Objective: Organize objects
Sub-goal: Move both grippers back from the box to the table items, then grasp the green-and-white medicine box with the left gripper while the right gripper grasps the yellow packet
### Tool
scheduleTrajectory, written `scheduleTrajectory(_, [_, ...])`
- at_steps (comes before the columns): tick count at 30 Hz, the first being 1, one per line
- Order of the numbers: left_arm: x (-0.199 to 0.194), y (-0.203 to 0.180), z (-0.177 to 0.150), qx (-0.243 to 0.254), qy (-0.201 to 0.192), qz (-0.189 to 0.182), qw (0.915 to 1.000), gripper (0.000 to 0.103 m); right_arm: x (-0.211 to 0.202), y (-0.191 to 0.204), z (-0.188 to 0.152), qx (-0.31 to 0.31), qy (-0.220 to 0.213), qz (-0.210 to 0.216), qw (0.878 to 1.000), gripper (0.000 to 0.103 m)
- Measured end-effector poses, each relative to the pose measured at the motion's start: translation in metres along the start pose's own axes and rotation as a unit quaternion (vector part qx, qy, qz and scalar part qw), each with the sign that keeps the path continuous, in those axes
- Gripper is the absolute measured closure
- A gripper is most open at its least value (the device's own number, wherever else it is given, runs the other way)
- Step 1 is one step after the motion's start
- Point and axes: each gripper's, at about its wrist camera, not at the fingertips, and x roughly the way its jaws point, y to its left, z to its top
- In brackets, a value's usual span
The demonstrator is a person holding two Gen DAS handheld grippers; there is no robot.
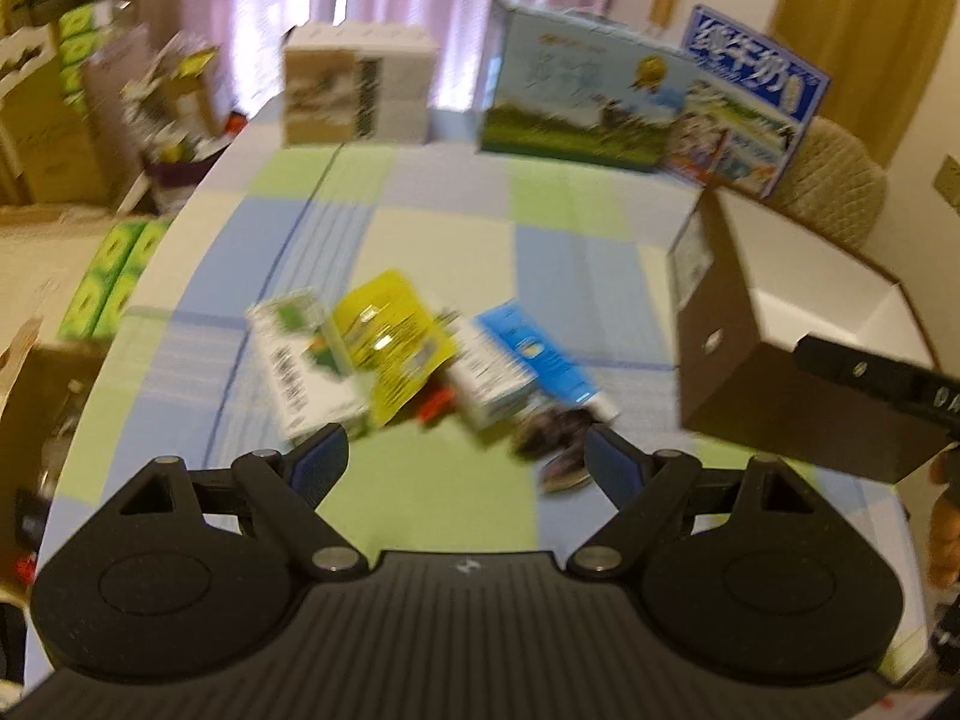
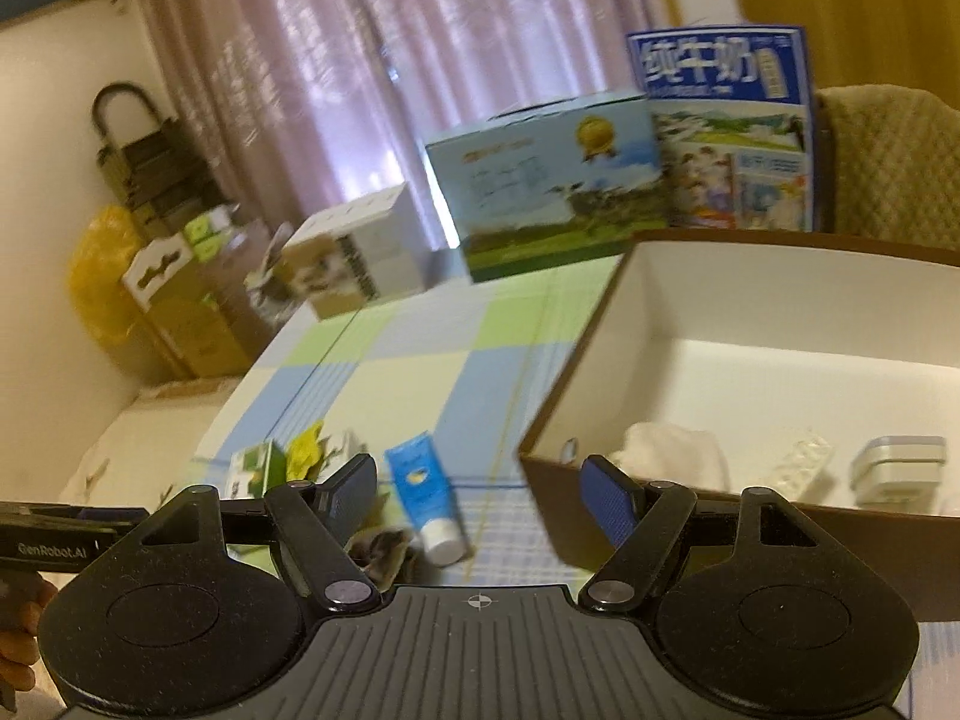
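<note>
A blurred pile lies mid-table in the left wrist view: a green and white carton [image 1: 303, 366], a yellow blister pack [image 1: 393, 339], a blue and white box [image 1: 516, 360] and a dark packet [image 1: 558, 441]. My left gripper [image 1: 465, 459] hangs open just in front of the pile, with nothing between its fingers. At the right stands a brown storage box [image 1: 762, 360] with a white inside. My right gripper [image 2: 477, 489] is open at that box's near left corner [image 2: 540, 462], above a blue tube [image 2: 423, 495]. Inside lie a white cloth [image 2: 672, 462], a clear piece [image 2: 801, 468] and a silver case [image 2: 897, 468].
Milk cartons [image 1: 576, 96] and a beige box [image 1: 354, 84] stand along the table's far edge on the checked cloth [image 1: 444, 222]. Stacked boxes [image 1: 54, 120] crowd the floor at the left. A padded chair back [image 1: 840, 174] is behind the storage box.
</note>
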Motion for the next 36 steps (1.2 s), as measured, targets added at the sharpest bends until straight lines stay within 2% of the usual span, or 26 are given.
scheduleTrajectory(6, [0.007,0.031,-0.018,-0.023,0.016,0.026,0.9993,0.021,0.021,0.016,-0.007,-0.013,0.018,0.014,1.0,0.031])
scheduleTrajectory(12, [0.024,0.047,-0.011,-0.04,0.019,0.05,0.9978,0.021,0.045,0.029,-0.012,-0.019,0.041,0.023,0.999,0.031])
scheduleTrajectory(19, [0.048,0.056,-0.007,-0.045,0.033,0.068,0.9961,0.021,0.069,0.046,-0.011,-0.037,0.04,0.036,0.998,0.033])
scheduleTrajectory(21, [0.054,0.058,-0.004,-0.048,0.034,0.069,0.9959,0.021,0.076,0.052,-0.01,-0.047,0.037,0.039,0.997,0.038])
scheduleTrajectory(27, [0.084,0.064,0.016,-0.055,0.043,0.074,0.9948,0.021,0.095,0.058,-0.009,-0.047,0.042,0.036,0.997,0.045])
scheduleTrajectory(36, [0.133,0.075,0.031,-0.063,0.07,0.103,0.9902,0.022,0.121,0.062,-0.006,-0.057,0.045,0.033,0.997,0.047])
